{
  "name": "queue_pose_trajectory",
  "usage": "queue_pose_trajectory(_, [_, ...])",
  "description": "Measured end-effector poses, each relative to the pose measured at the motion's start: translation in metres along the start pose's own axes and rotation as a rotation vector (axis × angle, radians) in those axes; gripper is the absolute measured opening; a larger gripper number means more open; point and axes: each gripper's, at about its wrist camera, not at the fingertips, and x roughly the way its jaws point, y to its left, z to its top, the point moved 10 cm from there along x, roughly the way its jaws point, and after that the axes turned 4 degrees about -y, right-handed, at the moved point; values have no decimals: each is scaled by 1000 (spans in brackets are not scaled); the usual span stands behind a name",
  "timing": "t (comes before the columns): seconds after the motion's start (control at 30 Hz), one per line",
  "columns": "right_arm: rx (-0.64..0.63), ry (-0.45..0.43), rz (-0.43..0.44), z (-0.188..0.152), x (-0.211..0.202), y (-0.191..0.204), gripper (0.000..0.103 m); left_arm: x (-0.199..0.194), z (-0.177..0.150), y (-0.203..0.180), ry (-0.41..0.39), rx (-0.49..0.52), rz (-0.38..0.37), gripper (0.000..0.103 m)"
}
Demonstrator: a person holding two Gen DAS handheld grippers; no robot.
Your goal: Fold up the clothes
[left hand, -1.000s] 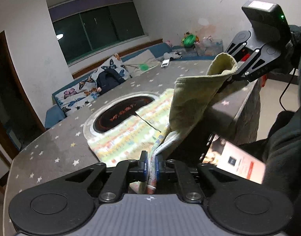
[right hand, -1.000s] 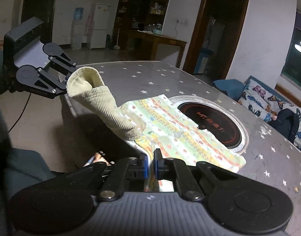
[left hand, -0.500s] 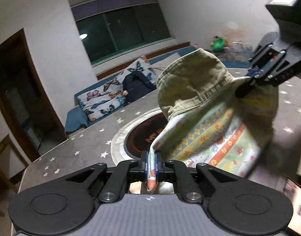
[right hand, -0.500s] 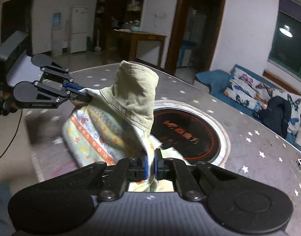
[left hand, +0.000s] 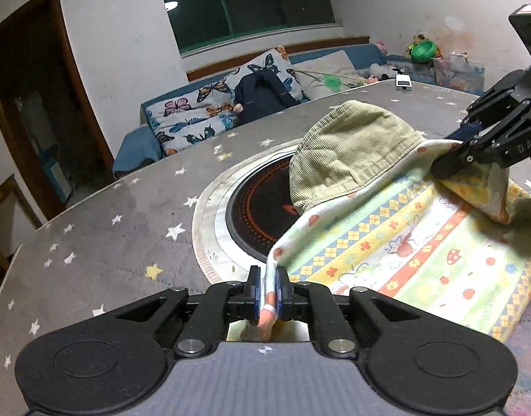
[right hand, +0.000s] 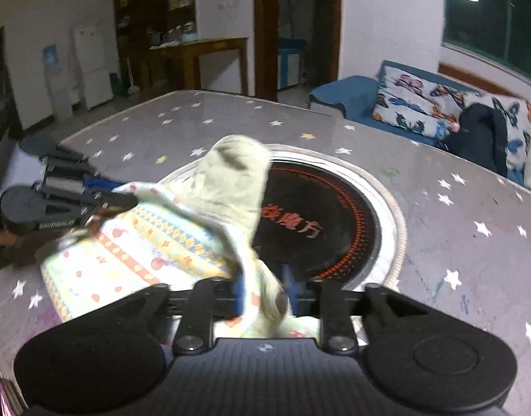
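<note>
Garment (left hand: 404,242) lies on the table (left hand: 102,239), patterned lining up, spread over the near right part w/ its olive corduroy hood (left hand: 348,149) humped up over the black round hob (left hand: 258,215) set in the tabletop. Hood covers the hob's right side; left half of the hob is bare.

Left gripper (left hand: 267,291): clenched on a thin fold of the garment's hem, pads tight to the cloth, cloth tail poking out toward the camera. Hem runs taut from there up and right, along the hood's edge, to the right gripper (left hand: 449,163).

Right gripper (right hand: 263,293): jaws have just been opening; a gap shows on the right side of the bunched cloth, which sits loose between the fingers. View is motion-blurred, so whether the left pad touches the cloth – can't tell. In the left view its tip sits on the garment's far right corner, low to the table.

Edges: garment's near edge lies close to the table's near edge by the left gripper (right hand: 68,201). Table's far and left edges are well away from the cloth.

Open room: wide bare starred top left of the hob and beyond it, out to the sofa (left hand: 203,118) side. A small white device (left hand: 403,82) sits at the far edge, well apart from the garment. Floor beyond the table toward the doorways looks open.
</note>
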Motion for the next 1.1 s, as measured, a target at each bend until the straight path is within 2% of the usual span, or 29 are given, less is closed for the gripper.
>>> queue_pose_trajectory(0.07, [21, -9, -10, 0, -4, -8, 45, -2, -1, 0, 3, 0, 2, 15])
queue_pose_trajectory(0.17, [48, -17, -8, -3, -13, -18, 51, -2, -2, 2, 7, 6, 14, 23])
queue_pose_trajectory(0.33, [59, -34, -6, 1, -26, -30, 53, -5, -5, 2, 11, 28, 31, 23])
queue_pose_trajectory(0.4, [21, -33, -80, 4, -29, -35, 53, -5, -5, 3, 12, 28, 37, 24])
queue_pose_trajectory(0.5, [-32, -55, -180, 9, -36, -41, 53, -2, -4, 8, 21, 20, 55, 28])
queue_pose_trajectory(0.6, [-11, -96, -255, 14, -48, -50, 50, -5, -5, 15, 19, 1, 70, 30])
queue_pose_trajectory(0.73, [-28, -135, -234, 15, -59, -35, 39, -12, -1, 26, -6, -31, 98, 30])
queue_pose_trajectory(0.83, [-30, -144, -135, 10, -56, -5, 35, -18, 2, 35, -22, -66, 125, 30])
queue_pose_trajectory(0.93, [-28, -98, -72, -3, -37, 13, 30, -23, 2, 44, -26, -91, 156, 30])
queue_pose_trajectory(1.1, [50, -15, -114, -32, -10, -5, 29, -31, -4, 56, -25, -116, 192, 29])
